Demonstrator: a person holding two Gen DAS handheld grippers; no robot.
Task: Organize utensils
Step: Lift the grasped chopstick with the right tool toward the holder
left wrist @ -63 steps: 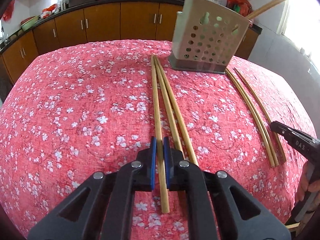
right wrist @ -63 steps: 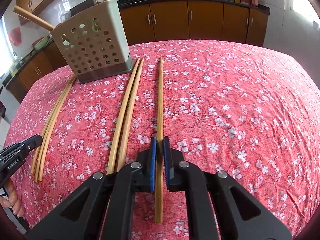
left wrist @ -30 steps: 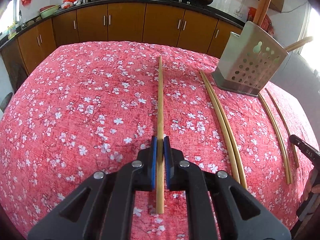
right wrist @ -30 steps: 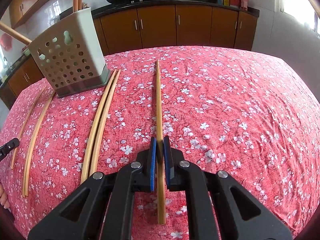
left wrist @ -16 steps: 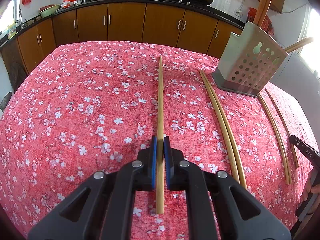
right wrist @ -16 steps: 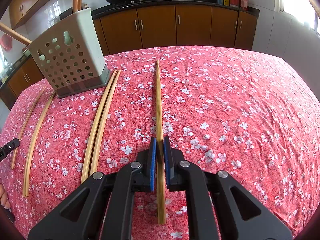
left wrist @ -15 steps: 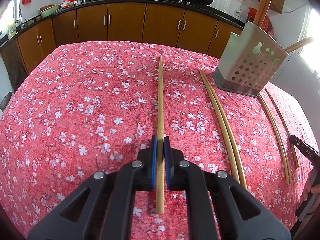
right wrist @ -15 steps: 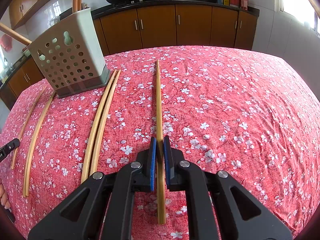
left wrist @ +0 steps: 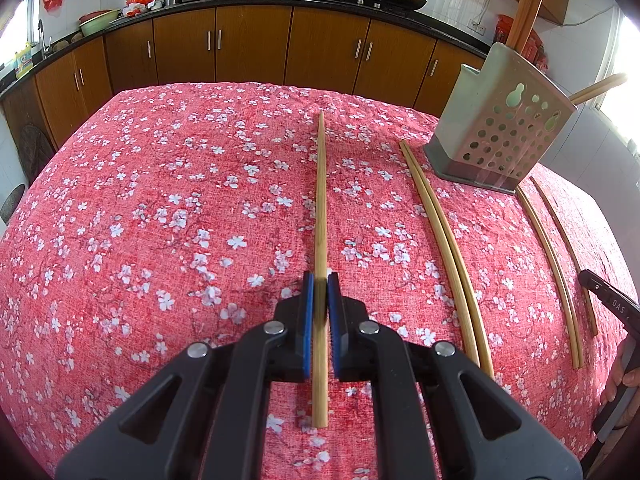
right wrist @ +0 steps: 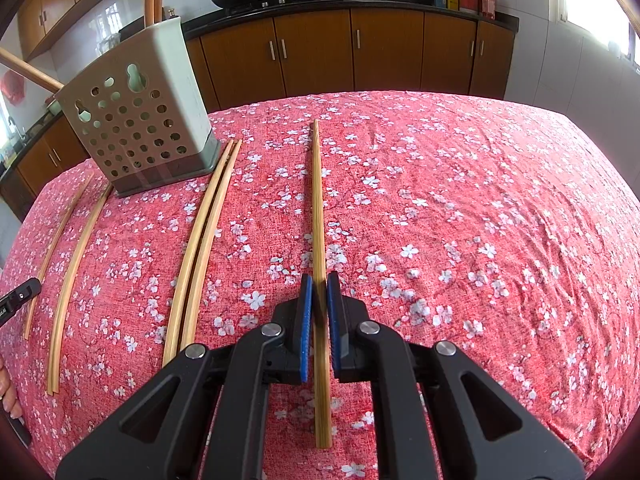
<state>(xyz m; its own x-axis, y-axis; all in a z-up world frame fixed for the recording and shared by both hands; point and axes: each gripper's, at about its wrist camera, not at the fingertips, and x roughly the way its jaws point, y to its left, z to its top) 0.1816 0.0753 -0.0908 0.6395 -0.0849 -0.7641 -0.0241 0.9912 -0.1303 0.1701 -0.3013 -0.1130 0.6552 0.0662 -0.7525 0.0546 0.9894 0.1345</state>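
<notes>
While both sit clamped, left black blue-padded gripper [left wrist: 320, 292] pinching one long bamboo chopstick [left wrist: 320, 216], right gripper [right wrist: 319, 292] another [right wrist: 317, 208], each flanking perforated grey utensil holder [left wrist: 500, 136], red floral tablecloth [left wrist: 160, 220] beneath.

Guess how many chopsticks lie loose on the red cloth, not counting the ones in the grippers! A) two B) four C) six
B: a touching pair lies by the holder, and two more lie apart on its other side.
</notes>
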